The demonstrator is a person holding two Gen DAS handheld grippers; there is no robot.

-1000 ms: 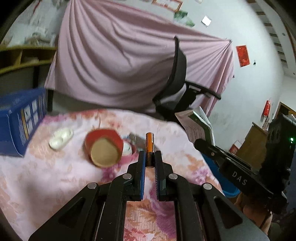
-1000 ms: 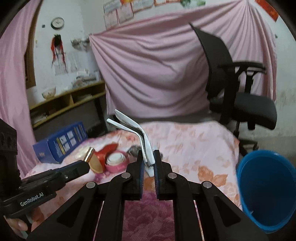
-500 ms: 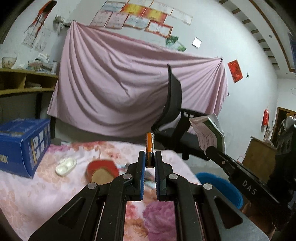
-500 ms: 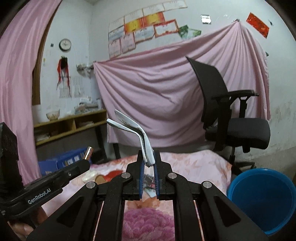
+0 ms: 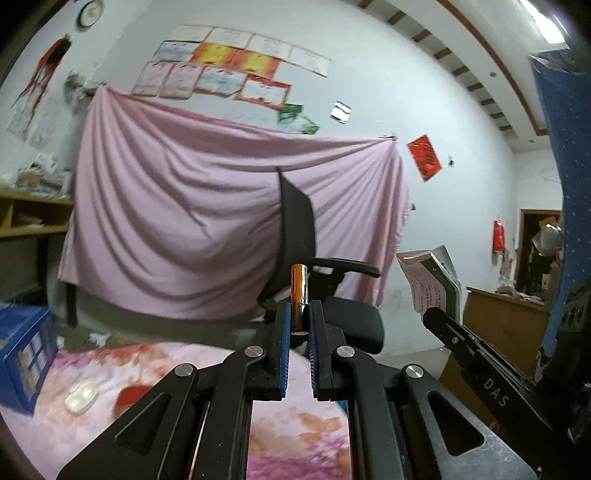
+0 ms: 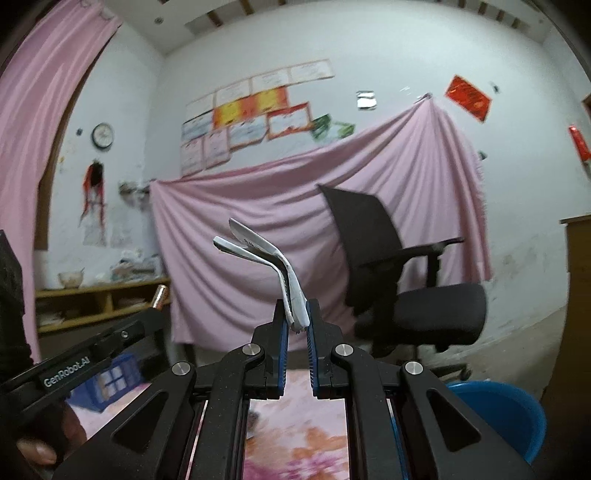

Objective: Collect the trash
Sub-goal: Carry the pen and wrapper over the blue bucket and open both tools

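Pink cloth is draped behind a flowered table. A battery [image 5: 298, 295] is pinched in the left tongs [image 5: 298, 325], folded paper [image 6: 291, 295] in the right tongs [image 6: 295, 326]; both should be kept clamped until carried over the blue bin [image 6: 509, 410].

"DAS" on right tongs [image 5: 441, 321]; "GenRobot.AI" on left tongs [image 6: 153, 319].

Dim, flat indoor light fills both views, with a ceiling lamp [image 5: 552, 31] glaring at one o'clock in the left view. Fisheye bending and dark vignetting ring the edges. The floral tablecloth [image 6: 295, 443] at six o'clock is motion-blurred.
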